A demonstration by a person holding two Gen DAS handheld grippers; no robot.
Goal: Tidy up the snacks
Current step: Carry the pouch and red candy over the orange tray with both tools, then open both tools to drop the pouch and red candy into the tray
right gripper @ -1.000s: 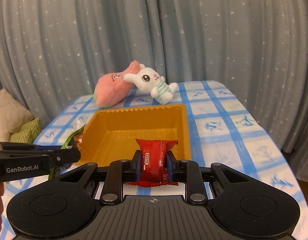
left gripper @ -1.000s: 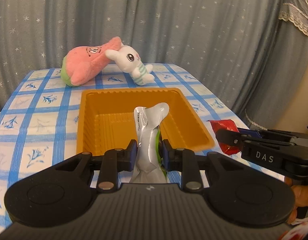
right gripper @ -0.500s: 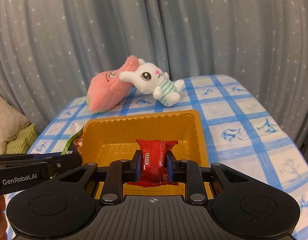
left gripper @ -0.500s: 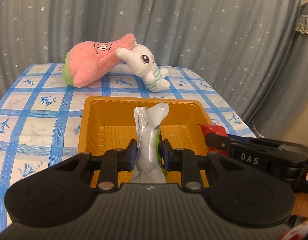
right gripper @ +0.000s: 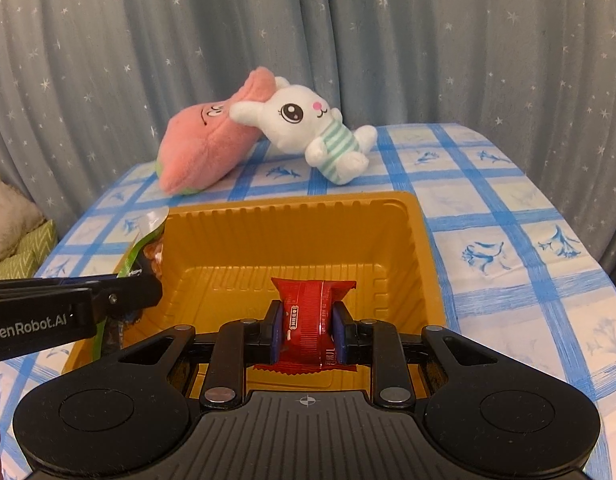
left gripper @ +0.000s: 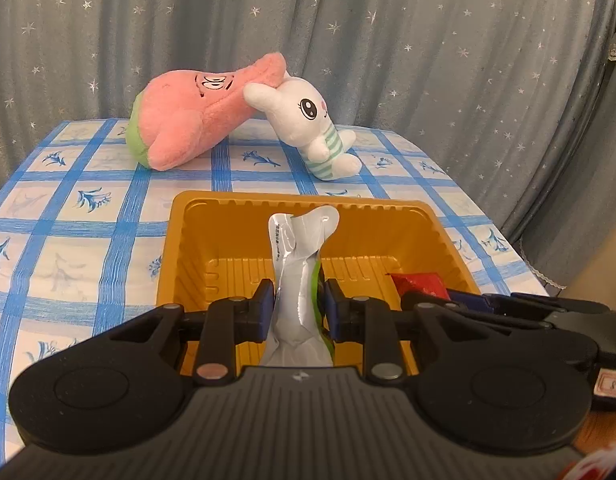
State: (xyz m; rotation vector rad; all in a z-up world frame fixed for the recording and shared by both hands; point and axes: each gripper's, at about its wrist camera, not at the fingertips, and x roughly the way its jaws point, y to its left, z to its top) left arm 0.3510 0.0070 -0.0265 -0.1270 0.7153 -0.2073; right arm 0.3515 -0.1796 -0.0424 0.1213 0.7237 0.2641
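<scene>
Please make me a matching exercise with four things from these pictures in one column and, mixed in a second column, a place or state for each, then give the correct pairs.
1. silver snack pouch
2. red snack packet
3. white bunny plush
4. orange tray

a. leans on the pink plush
b. clamped in the left gripper
c. nothing lying on its floor yet
d. clamped in the right gripper

Pairs: 1-b, 2-d, 3-a, 4-c

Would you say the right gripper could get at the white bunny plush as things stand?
Probably not: the right gripper is shut on the red snack packet, and the orange tray lies between it and the white bunny plush.
</scene>
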